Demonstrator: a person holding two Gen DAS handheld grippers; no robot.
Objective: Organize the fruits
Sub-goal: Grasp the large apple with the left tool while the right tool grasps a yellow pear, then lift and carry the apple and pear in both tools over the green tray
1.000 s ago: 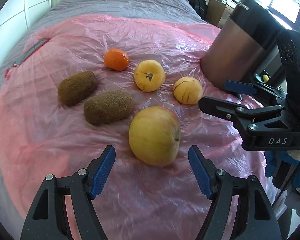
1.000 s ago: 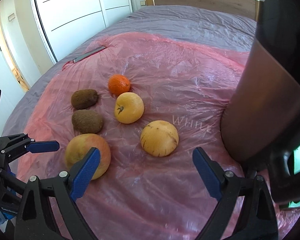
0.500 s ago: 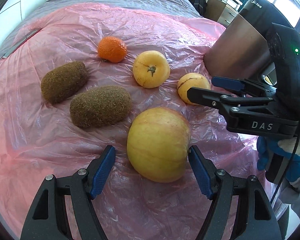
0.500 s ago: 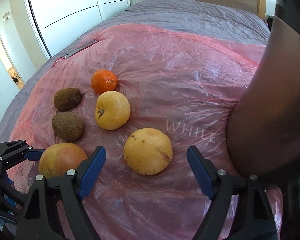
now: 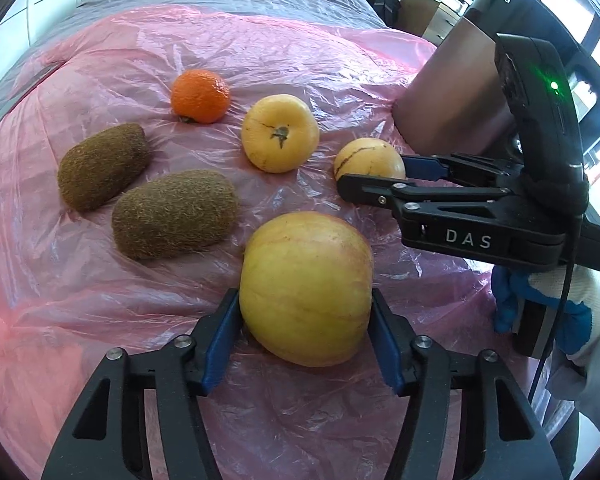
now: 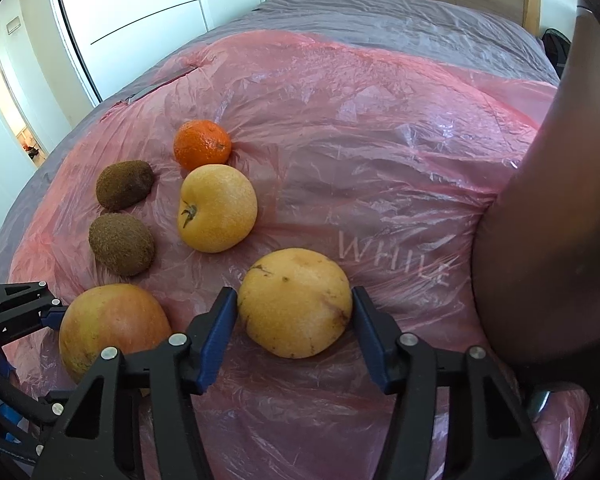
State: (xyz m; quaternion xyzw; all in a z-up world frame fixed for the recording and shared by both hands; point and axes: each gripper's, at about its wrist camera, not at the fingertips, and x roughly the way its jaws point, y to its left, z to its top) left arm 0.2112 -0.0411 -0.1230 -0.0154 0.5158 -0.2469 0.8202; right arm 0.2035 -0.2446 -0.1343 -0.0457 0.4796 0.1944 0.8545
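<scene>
Six fruits lie loose on a pink plastic sheet (image 6: 380, 152) spread over a bed; none looks sorted yet, so the task seems barely begun. A large yellow-green apple (image 5: 306, 288) sits between the closing jaws of the left gripper (image 5: 305, 336), pads touching its sides. A speckled yellow round fruit (image 6: 294, 302) sits between the closing jaws of the right gripper (image 6: 292, 334). Beyond lie two brown kiwis (image 5: 174, 214), an orange (image 5: 200, 96) and a yellow persimmon-like fruit (image 5: 280, 132). A tall metal appliance (image 5: 460, 92) stands just beside.
</scene>
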